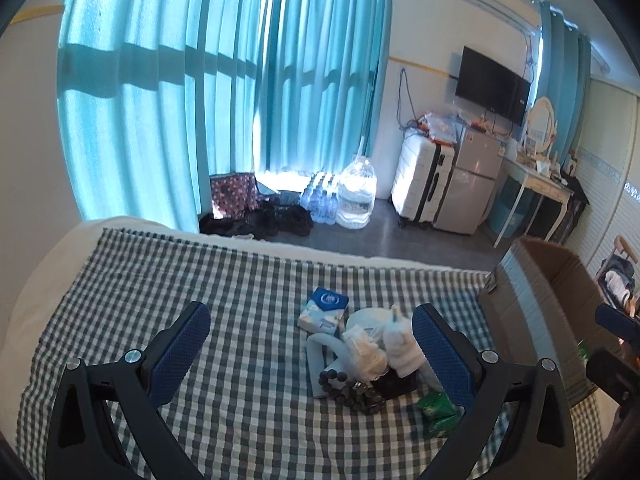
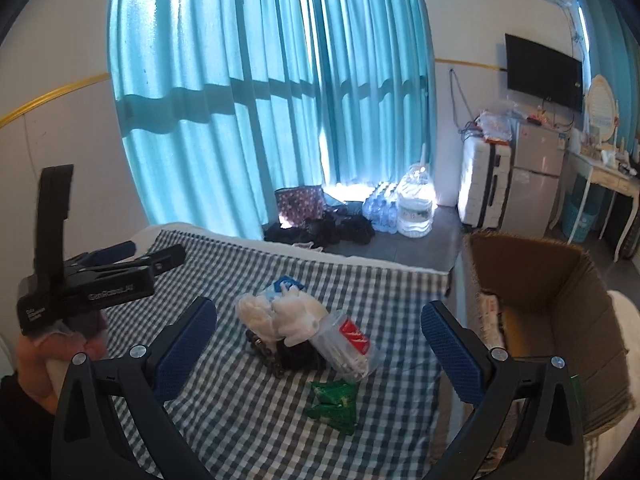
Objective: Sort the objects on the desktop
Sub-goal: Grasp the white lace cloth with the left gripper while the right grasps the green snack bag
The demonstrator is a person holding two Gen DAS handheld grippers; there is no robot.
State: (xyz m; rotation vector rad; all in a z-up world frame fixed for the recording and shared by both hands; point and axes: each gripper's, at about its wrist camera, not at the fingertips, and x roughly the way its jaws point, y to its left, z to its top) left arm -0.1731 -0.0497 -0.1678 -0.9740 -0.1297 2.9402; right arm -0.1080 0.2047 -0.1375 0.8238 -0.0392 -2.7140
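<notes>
Both the left gripper (image 1: 311, 334) and the right gripper (image 2: 319, 332) hang over the checked cloth (image 2: 248, 412) with fingers spread wide, gripping nothing. Nearest lies a green packet (image 2: 334, 406); just beyond it sits the pile (image 2: 296, 332) of white bags, dark beads and a blue tissue pack (image 1: 325, 311). The cardboard box (image 2: 560, 320) stands right of the pile, at the cloth's edge.

checked cloth cover (image 2: 248, 408), corrugated cardboard box (image 2: 560, 304)

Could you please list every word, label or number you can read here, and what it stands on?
"GenRobot.AI": white lettering on the black body of the left gripper.
Small white print on that body's lower left corner: too small.
Blue tissue pack round emblem: blurred.
Red label in the clear plastic tub: unreadable.
Green snack packet: unreadable.
</notes>
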